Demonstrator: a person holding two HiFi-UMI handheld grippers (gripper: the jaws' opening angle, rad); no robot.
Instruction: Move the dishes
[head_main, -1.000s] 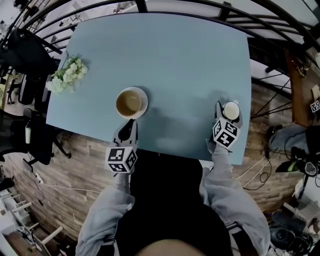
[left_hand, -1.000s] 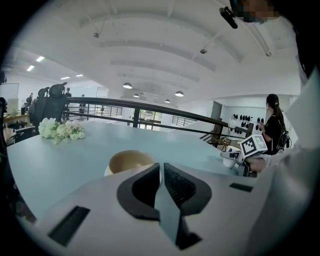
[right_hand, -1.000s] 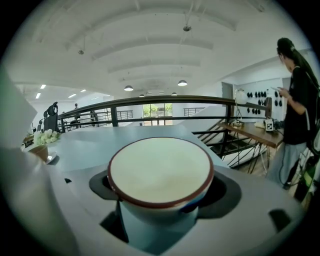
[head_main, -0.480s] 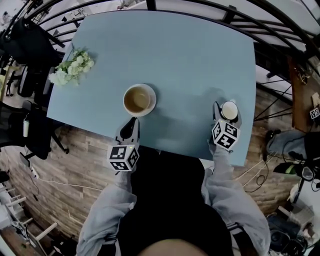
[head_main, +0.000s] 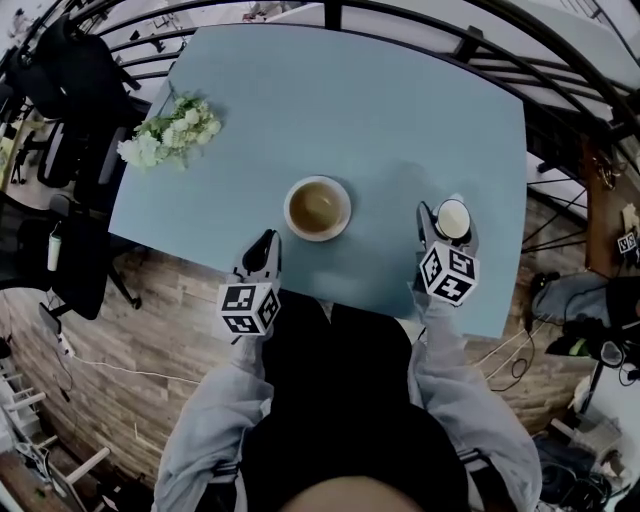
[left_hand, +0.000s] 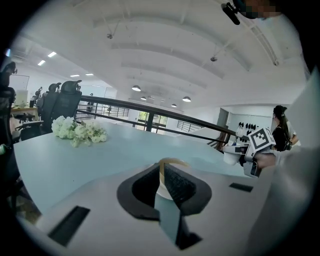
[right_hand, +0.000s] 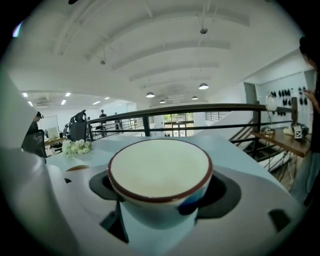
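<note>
Head view puts the white cup (head_main: 452, 218) at the lower-right edge of the table (head_main: 380, 110), clamped between the jaws of the right gripper (head_main: 448, 232), so one dish is in hand but apparently not yet set down anywhere. The tan bowl (head_main: 317, 208) sits untouched at mid-frame, just up and right of the left gripper (head_main: 265, 248), whose jaws are drawn together on nothing.

In the head view the table (head_main: 380, 110) fills the upper middle. A bunch of flowers (head_main: 172, 128) lies on its upper left corner. A bowl (head_main: 317, 208) stands at centre frame, near the table's lower edge. The left gripper (head_main: 265, 243) sits lower left of the bowl, apart from it. Right of the bowl, a cup (head_main: 453, 218) sits between the right gripper's (head_main: 449, 224) jaws. Office chairs (head_main: 70, 90) stand left of the table.
</note>
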